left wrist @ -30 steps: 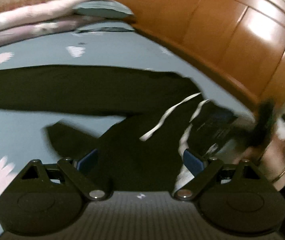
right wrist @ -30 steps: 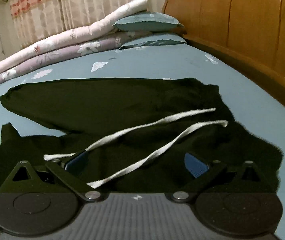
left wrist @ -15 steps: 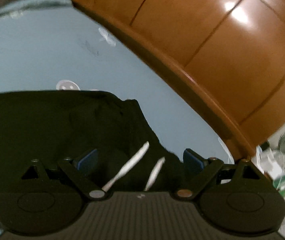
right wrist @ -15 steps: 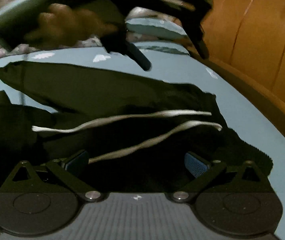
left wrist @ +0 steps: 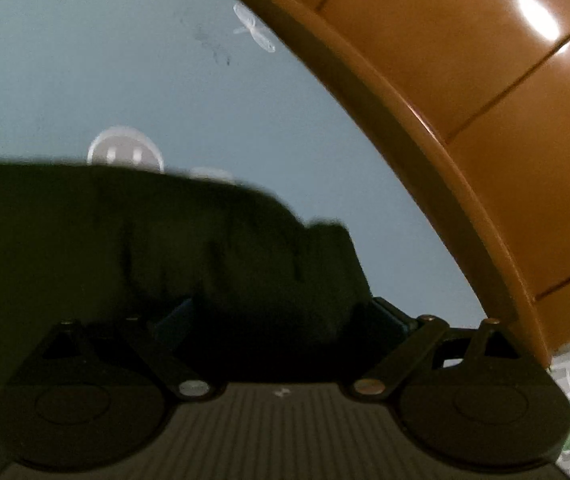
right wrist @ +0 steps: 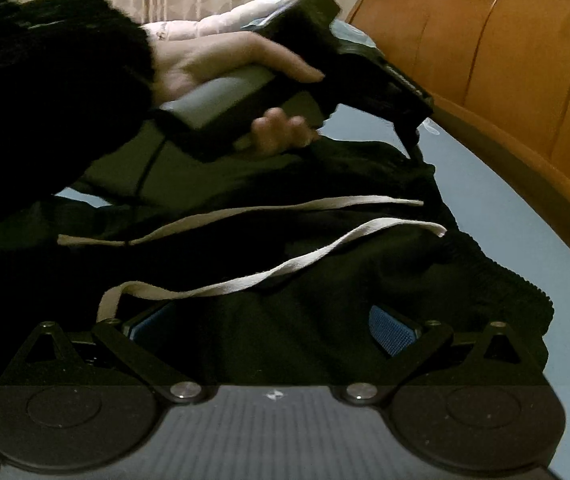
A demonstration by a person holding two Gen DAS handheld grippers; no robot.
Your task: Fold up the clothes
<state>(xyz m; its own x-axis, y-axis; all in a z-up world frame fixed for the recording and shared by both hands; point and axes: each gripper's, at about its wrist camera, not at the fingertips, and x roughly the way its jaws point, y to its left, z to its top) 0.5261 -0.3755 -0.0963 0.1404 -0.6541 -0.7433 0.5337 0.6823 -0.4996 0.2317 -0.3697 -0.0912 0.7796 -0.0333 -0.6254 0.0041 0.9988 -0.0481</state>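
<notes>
A black garment (right wrist: 325,248) with two white drawstrings (right wrist: 269,276) lies on the blue bed (right wrist: 505,200) near the wooden headboard (right wrist: 505,60). The left hand-held gripper (left wrist: 281,316) is spread at its far edge; the right hand-held gripper (right wrist: 269,326), also released, rests over its near part.

Your left hand (right wrist: 221,68) grips the handle of the left gripper (left wrist: 281,316) — thumb along the top, fingers curled beneath, a dark sleeve (right wrist: 53,72) covering the wrist — and holds it reaching forward and tilted downward. Its jaws stand wide apart, with blue pads (left wrist: 177,312) facing inward. Your right gripper (right wrist: 269,328) sits low and level, its jaws likewise spread wide — the blue pads (right wrist: 391,330) showing on each inner face.
</notes>
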